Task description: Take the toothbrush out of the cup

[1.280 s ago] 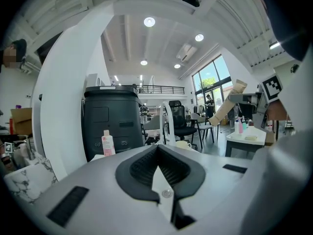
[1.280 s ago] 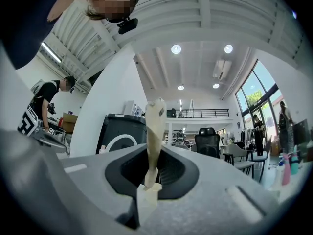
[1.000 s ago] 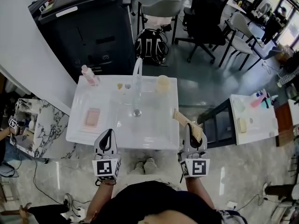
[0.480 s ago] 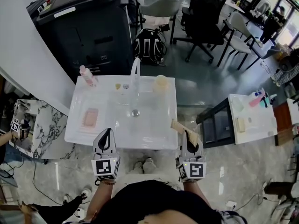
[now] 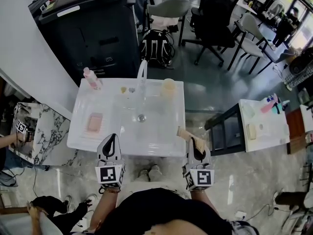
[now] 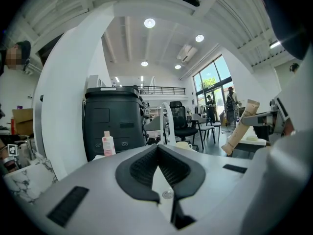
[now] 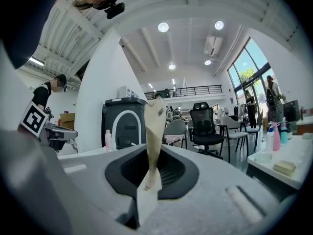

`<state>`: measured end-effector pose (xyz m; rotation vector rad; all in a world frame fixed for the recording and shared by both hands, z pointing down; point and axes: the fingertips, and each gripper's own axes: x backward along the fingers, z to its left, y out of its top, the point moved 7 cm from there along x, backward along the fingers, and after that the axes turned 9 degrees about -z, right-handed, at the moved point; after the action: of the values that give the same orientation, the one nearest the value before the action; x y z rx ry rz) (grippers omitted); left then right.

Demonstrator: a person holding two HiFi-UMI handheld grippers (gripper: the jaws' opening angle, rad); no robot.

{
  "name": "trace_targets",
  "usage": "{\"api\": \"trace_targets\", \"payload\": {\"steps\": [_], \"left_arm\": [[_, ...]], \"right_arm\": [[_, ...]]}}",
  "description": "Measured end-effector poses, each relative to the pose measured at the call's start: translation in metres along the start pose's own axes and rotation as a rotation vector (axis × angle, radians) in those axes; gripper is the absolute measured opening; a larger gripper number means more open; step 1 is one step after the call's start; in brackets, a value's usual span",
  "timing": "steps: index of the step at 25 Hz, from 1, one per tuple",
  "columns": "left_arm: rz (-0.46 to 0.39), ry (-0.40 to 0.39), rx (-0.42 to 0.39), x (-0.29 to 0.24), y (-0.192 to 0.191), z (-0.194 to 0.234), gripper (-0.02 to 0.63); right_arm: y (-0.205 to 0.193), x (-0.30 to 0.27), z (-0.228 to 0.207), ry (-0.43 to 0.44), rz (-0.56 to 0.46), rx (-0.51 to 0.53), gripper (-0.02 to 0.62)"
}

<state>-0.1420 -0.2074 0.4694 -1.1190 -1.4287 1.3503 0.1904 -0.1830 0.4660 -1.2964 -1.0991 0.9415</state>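
Observation:
A tan paper-wrapped toothbrush (image 5: 185, 132) sticks up and to the left from my right gripper (image 5: 196, 144), which is shut on its lower end near the front right corner of the white sink top (image 5: 161, 146). In the right gripper view the toothbrush (image 7: 154, 131) stands upright between the pads. The pale cup (image 5: 169, 87) stands at the back right of the sink top, beside the faucet (image 5: 142, 75). My left gripper (image 5: 111, 141) hovers at the front left edge, shut with nothing in it; its view shows the closed tips (image 6: 157, 148), the cup (image 6: 183, 145) and the toothbrush (image 6: 239, 130).
A pink bottle (image 5: 92, 78) stands at the back left corner and a pink pad (image 5: 95, 123) lies left of the basin. A black cabinet (image 5: 93, 28) rises behind the sink. A black shelf unit (image 5: 225, 131) and a white side table (image 5: 266, 131) stand to the right.
My right gripper has sunk a little and drawn back toward the front right corner, carrying the toothbrush. The left gripper has stayed put.

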Motion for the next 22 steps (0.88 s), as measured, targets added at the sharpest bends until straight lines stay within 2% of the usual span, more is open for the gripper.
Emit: {"api": "trace_targets", "payload": {"steps": [22], "left_arm": [[-0.004,-0.022,0.000,-0.0063,0.0040,0.0013,0.003]], "right_arm": [[-0.0012,-0.0073,0.0000,-0.015,0.022,-0.001,0.034]]}}
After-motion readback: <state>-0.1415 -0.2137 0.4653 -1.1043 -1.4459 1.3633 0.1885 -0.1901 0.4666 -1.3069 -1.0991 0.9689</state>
